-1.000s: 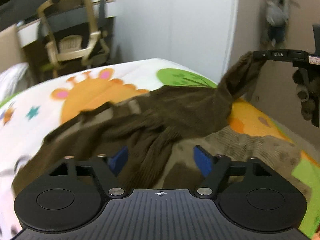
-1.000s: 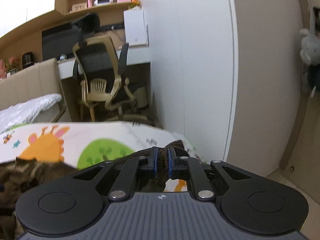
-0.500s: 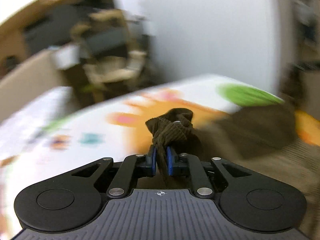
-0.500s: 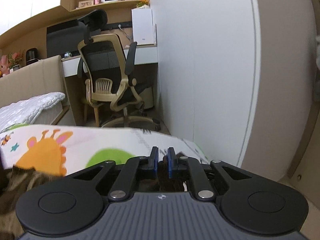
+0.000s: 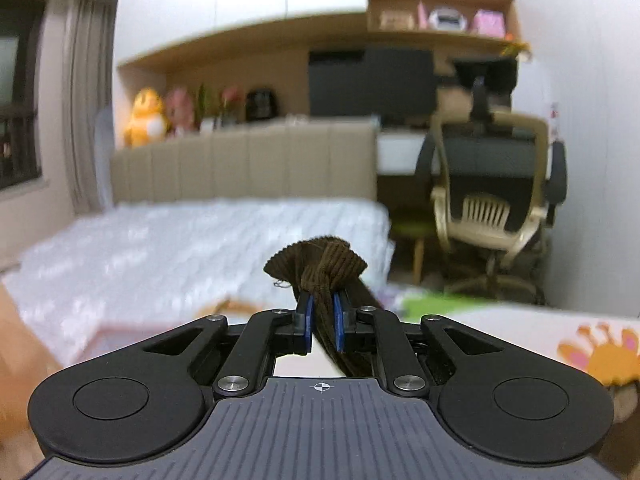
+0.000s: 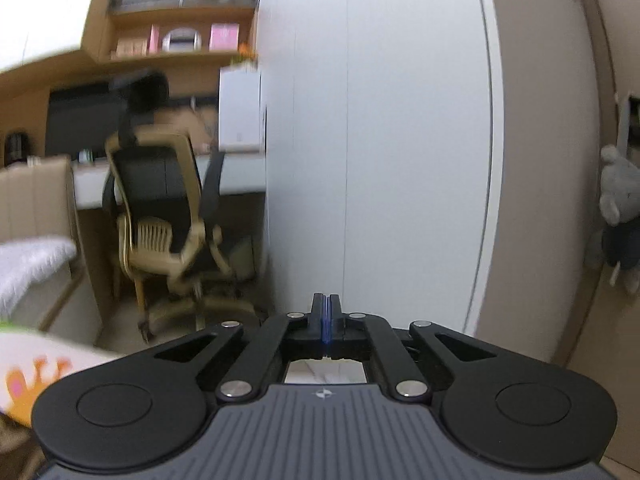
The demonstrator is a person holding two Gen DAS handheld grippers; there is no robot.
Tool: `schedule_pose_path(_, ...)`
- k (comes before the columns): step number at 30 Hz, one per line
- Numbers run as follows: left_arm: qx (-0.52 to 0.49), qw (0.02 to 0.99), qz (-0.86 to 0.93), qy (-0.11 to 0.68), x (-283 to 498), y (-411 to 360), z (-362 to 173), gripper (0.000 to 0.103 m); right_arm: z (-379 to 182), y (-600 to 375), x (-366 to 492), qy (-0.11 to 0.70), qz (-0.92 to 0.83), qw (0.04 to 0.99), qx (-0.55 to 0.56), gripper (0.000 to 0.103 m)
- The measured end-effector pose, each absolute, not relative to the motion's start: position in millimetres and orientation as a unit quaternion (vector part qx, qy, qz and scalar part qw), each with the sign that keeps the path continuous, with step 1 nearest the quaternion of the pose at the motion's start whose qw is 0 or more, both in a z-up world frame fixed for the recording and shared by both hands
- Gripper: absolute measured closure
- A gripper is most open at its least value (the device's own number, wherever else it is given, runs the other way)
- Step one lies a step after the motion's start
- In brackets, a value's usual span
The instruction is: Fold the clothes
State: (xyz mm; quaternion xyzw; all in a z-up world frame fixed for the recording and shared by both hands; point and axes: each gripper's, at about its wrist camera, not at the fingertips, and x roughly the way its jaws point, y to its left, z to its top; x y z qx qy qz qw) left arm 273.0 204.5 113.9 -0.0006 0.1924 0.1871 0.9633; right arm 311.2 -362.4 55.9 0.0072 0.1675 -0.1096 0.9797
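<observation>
A bunched fold of the brown corduroy garment [image 5: 320, 260] sticks up between the blue pads of my left gripper [image 5: 320, 312], which is shut on it. The rest of the cloth hangs down under the gripper's right side, out of sight. This gripper is raised, pointing towards the bed. My right gripper [image 6: 326, 312] is shut with its pads pressed flat together, and no cloth shows between them. It points at the white wardrobe. Both views catch only a corner of the cartoon-print mat [image 5: 540, 332], which also shows at lower left in the right wrist view [image 6: 36, 364].
A bed with a white quilt [image 5: 180, 248] and beige headboard lies ahead of the left gripper. A beige and black office chair [image 5: 492, 200] [image 6: 160, 216] stands by the desk. The white wardrobe [image 6: 380, 140] and a hanging grey plush toy [image 6: 620, 216] are on the right.
My left gripper closed on the brown garment, lifted it and swung left towards the bed. My right gripper rose a little, and the cloth earlier between its pads is no longer seen there.
</observation>
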Motion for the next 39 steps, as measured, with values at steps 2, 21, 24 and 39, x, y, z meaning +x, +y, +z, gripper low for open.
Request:
schedule_pose_path(2,0.002,0.956,0.191,0.225,267,213,91,0.085,41,-355,299,0.203,-0.078,0.976,0.006,0.103)
schedule_pose_path(21,-0.036,0.959,-0.032,0.279,103,128,56,0.014,-11,-203,34,0.317,0.277,0.893,-0.159,0.024)
schedule_pose_path(24,-0.017,0.958,-0.069,0.279,80,101,59,0.011,-18,-185,-2,0.31,0.328,0.868,-0.207,0.032)
schedule_pose_path(39,-0.033,0.966,-0.067,0.248,22,83,64,0.008,-1,-193,-28,0.244,0.281,0.909,-0.188,0.098)
